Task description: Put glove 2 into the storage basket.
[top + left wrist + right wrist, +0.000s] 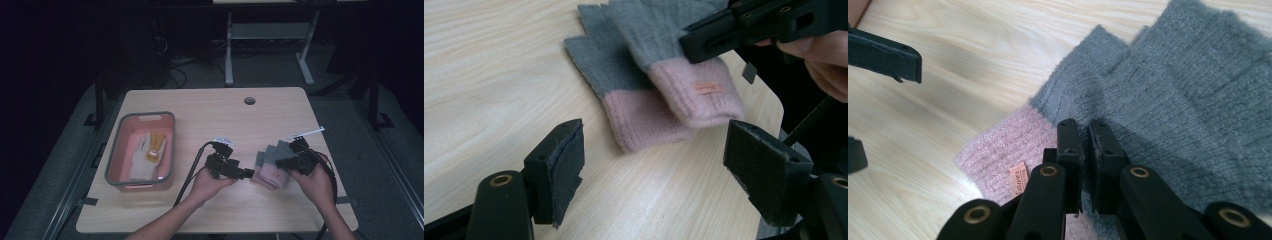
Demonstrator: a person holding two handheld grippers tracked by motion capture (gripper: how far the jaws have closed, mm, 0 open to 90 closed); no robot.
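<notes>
On the right half of the pale wooden table, your right gripper had its black jaws pressed together over the upper of two grey knitted gloves with pink ribbed cuffs, though whether any wool was pinched between them I could not tell. Your left gripper sat just beside the cuffs with its jaws spread wide, holding nothing. At the table's left stood a pink plastic tub with a grey rim, a white work glove lying in it.
</notes>
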